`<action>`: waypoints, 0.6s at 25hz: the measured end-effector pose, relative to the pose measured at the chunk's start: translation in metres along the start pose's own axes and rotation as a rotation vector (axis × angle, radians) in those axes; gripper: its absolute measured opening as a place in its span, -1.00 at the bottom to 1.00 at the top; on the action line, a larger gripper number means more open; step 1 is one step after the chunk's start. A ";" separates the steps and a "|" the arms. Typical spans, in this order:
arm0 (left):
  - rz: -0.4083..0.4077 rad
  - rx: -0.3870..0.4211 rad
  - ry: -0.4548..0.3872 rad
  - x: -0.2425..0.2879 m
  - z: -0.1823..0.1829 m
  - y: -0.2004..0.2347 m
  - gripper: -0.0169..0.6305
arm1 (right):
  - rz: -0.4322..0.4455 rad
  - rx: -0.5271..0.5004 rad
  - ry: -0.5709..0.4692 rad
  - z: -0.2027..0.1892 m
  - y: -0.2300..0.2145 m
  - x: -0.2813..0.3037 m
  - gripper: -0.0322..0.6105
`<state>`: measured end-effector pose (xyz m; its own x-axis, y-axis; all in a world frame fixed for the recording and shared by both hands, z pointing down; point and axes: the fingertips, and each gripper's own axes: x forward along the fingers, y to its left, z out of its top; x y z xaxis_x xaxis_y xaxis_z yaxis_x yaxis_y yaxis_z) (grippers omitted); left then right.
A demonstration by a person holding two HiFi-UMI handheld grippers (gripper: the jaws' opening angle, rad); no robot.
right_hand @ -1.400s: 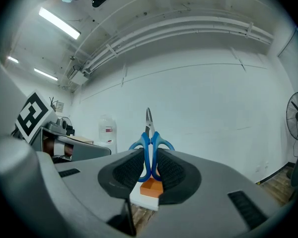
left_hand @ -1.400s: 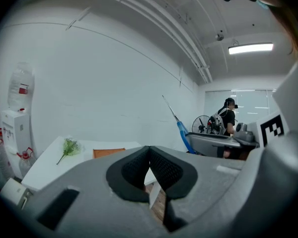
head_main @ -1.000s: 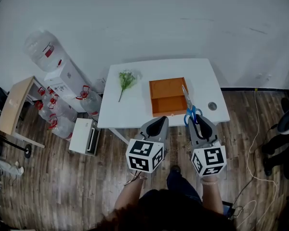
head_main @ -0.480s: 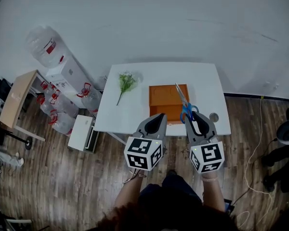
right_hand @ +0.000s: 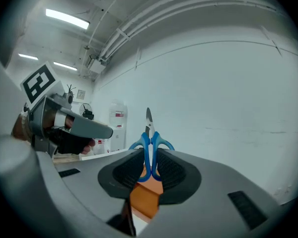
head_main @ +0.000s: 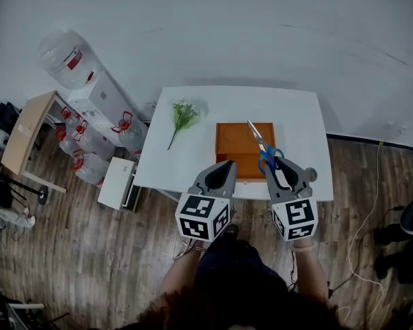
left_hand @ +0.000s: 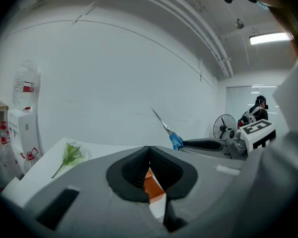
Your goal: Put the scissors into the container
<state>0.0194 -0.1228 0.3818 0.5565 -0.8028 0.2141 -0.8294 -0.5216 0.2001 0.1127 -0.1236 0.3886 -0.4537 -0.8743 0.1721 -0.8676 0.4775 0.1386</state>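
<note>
Currently right hand-held gripper (head_main: 275, 168) grips the blue scissors (head_main: 268, 157) over the orange container (head_main: 233, 139), left hand-held gripper (head_main: 226, 170) clenched empty at the container's near edge

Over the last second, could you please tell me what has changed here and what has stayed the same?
The right gripper, shut on the blue-handled metal scissors, has carried them left from the right edge of the orange rectangular container until the blades hang over it. Nothing was let go. The left gripper stays shut and empty; the green flower sprig lies unmoved on the white table.
</note>
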 end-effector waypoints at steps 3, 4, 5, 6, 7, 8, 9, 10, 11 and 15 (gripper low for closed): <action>-0.002 0.008 -0.004 0.010 0.004 0.011 -0.90 | 0.018 -0.038 0.027 -0.009 0.000 0.015 -0.66; -0.003 0.010 -0.004 0.014 0.006 0.015 -0.91 | 0.021 -0.049 0.036 -0.013 0.000 0.020 -0.66; -0.004 0.012 -0.002 0.016 0.006 0.019 -0.91 | 0.025 -0.057 0.047 -0.016 0.000 0.025 -0.66; -0.004 0.014 -0.001 0.019 0.007 0.024 -0.91 | 0.030 -0.064 0.057 -0.019 0.001 0.029 -0.66; -0.004 0.014 0.000 0.022 0.007 0.029 -0.91 | 0.037 -0.073 0.067 -0.022 0.003 0.034 -0.66; -0.004 0.013 0.000 0.025 0.008 0.033 -0.90 | 0.044 -0.084 0.079 -0.025 0.004 0.039 -0.66; -0.005 0.009 0.000 0.028 0.008 0.038 -0.91 | 0.050 -0.095 0.090 -0.028 0.005 0.044 -0.66; -0.007 0.004 0.002 0.032 0.008 0.042 -0.91 | 0.054 -0.104 0.102 -0.032 0.006 0.048 -0.66; -0.009 0.001 0.004 0.034 0.008 0.046 -0.90 | 0.058 -0.110 0.112 -0.035 0.006 0.052 -0.66; -0.020 -0.009 0.018 0.044 0.005 0.058 -0.91 | 0.075 -0.135 0.153 -0.050 0.009 0.065 -0.66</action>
<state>-0.0042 -0.1900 0.3976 0.5737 -0.7870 0.2270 -0.8178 -0.5347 0.2129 0.0852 -0.1717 0.4504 -0.4707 -0.8175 0.3319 -0.7928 0.5569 0.2474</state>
